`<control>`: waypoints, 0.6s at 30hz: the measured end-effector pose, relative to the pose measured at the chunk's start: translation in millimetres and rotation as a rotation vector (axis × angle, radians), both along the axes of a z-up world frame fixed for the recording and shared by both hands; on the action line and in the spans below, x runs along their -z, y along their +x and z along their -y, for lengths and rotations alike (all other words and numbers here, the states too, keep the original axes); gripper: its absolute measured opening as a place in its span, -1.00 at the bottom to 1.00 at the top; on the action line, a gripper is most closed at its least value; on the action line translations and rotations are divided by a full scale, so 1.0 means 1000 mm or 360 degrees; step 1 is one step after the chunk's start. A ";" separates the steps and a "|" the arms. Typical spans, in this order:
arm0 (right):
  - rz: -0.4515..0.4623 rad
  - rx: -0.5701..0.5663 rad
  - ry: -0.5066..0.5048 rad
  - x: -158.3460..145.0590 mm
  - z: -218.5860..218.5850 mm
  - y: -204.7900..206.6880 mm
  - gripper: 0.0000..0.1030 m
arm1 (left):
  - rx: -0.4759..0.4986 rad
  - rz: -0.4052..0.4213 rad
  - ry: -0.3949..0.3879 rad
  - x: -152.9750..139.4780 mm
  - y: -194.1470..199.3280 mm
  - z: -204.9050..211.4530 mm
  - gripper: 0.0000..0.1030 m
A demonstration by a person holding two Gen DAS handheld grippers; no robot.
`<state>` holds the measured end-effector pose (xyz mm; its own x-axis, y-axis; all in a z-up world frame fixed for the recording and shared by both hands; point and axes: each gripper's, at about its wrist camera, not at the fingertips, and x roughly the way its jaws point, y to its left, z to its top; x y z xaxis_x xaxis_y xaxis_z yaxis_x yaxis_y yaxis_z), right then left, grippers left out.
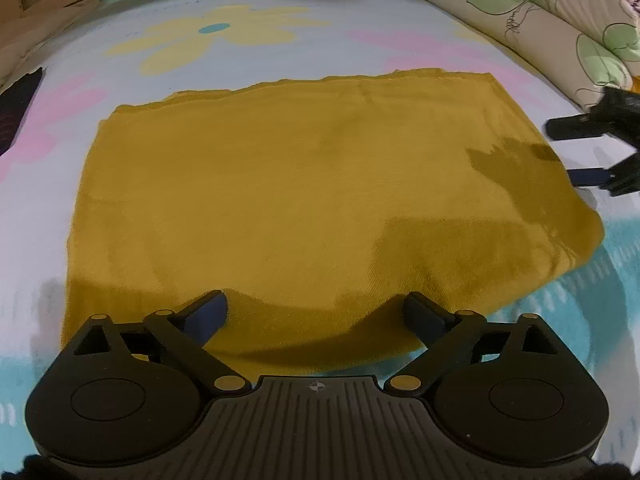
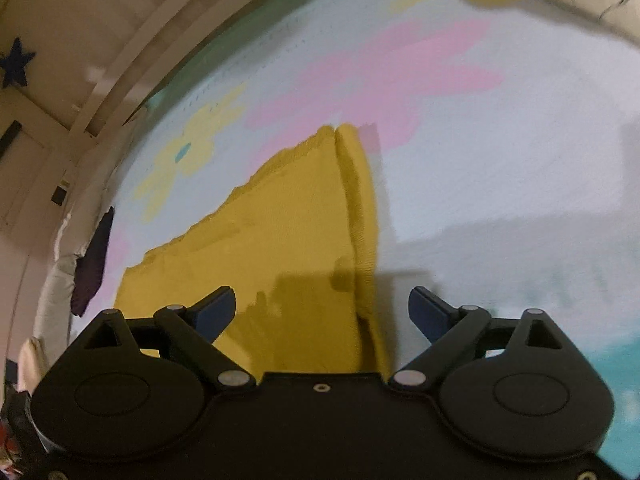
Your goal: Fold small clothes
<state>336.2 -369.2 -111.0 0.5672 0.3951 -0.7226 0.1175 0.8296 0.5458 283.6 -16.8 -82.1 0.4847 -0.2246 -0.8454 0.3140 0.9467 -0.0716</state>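
Note:
A mustard-yellow garment [image 1: 304,200] lies folded into a flat rectangle on the flowered bed sheet [image 1: 256,28]. My left gripper [image 1: 316,312] hangs over its near edge, jaws spread wide, nothing between them. The right gripper [image 1: 580,152] shows at the right edge of the left wrist view, its fingers apart beside the cloth's right side. In the right wrist view the garment [image 2: 288,240] runs away from the camera with its folded edge just right of centre, and my right gripper [image 2: 322,308] stands open above that edge, holding nothing.
A leaf-patterned pillow or quilt [image 1: 540,12] lies at the far right of the bed. A dark cloth [image 1: 18,108] sits at the bed's left edge, also the dark cloth [image 2: 92,264]. A pale wooden bed frame [image 2: 132,56] bounds the far side.

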 end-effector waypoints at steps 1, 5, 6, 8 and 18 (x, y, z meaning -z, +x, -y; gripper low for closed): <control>-0.0010 -0.0017 -0.0005 0.005 -0.003 0.005 0.83 | -0.0002 -0.0002 -0.0004 0.000 0.001 0.001 0.92; 0.0070 -0.0088 0.0024 0.008 -0.013 0.013 0.87 | -0.0015 -0.0005 -0.0014 0.001 0.005 0.003 0.97; 0.0084 -0.0094 0.0036 0.006 -0.014 0.011 0.89 | -0.0025 -0.0002 -0.0018 0.000 0.007 0.003 0.97; 0.0118 -0.0095 0.0077 0.006 -0.014 0.014 0.98 | -0.0051 0.0015 -0.0041 -0.002 0.008 0.004 0.91; 0.0149 -0.0187 0.0096 0.006 -0.014 0.020 1.00 | -0.0200 0.0108 -0.0132 -0.029 0.059 0.010 0.65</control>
<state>356.2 -355.2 -116.7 0.5783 0.5039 -0.6416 -0.0324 0.8000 0.5991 342.2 -26.7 -53.3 0.5688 -0.2264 -0.7907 0.2000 0.9706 -0.1340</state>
